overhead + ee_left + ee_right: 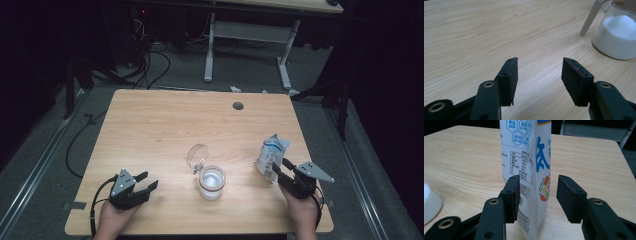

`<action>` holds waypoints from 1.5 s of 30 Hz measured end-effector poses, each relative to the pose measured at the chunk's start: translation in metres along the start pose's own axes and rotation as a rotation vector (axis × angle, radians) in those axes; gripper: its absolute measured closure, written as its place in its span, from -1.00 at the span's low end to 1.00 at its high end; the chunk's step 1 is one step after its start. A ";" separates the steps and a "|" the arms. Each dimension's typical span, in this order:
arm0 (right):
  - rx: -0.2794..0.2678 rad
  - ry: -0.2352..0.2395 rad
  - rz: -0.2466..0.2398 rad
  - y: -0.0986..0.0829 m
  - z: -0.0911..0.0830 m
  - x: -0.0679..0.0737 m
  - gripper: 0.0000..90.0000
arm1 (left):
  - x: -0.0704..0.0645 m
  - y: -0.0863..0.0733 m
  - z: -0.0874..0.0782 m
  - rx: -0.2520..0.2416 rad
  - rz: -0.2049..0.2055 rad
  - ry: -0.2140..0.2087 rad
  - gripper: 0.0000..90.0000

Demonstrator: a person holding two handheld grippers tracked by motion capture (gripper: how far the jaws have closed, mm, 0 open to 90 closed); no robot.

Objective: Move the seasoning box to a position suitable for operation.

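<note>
Wooden bench (150, 125), lit at the middle, dark room around. Right tongs (280, 171) near the bench's right edge, toward the near right corner, held in a hand (302, 210); jaws spread wide, one to each side of a white pouch (272, 152), neither pad seen pressing it. In the right gripper view the pouch (529, 170) stands upright between the jaws, its narrow folded edge facing the camera. Print: large blue Chinese characters down one face, hexagon panels at the top, a ruled nutrition-type table below, a barcode strip low down, a small orange and green picture; characters too small or cut off to read with certainty. Left tongs (145, 182) near the near left corner, jaws apart, nothing between them but bare wood. Glass jar (212, 183) of white granules sits mid-bench toward the near edge, its clear hinged lid (197, 155) thrown back and open.
</note>
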State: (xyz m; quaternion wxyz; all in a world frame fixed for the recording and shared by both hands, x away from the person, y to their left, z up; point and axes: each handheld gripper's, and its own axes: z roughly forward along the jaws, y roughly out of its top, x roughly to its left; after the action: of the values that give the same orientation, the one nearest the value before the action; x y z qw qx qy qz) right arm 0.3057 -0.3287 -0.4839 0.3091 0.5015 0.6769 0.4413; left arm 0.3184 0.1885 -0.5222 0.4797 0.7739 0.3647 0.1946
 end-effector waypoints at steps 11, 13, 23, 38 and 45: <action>0.029 -0.035 0.002 -0.007 -0.007 0.003 0.28 | 0.001 0.006 0.010 0.011 -0.021 0.011 0.01; 0.031 -0.044 -0.004 -0.009 -0.009 0.004 0.28 | 0.000 0.007 0.012 0.012 -0.018 0.016 0.01; 0.041 -0.030 -0.029 -0.014 -0.013 0.014 0.34 | 0.000 0.011 0.018 0.018 -0.038 0.014 -0.04; 0.054 -0.004 -0.078 -0.013 -0.007 0.037 0.41 | 0.000 0.012 0.022 0.032 -0.045 0.020 -0.08; 0.058 -0.019 -0.062 -0.014 -0.008 0.034 0.40 | 0.001 0.011 0.022 0.030 -0.048 0.022 -0.07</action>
State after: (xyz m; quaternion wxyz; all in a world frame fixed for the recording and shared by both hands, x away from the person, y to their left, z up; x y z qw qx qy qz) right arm 0.2829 -0.3000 -0.4929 0.3147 0.4932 0.7016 0.4069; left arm 0.3376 0.1726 -0.5223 0.4687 0.7697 0.3915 0.1860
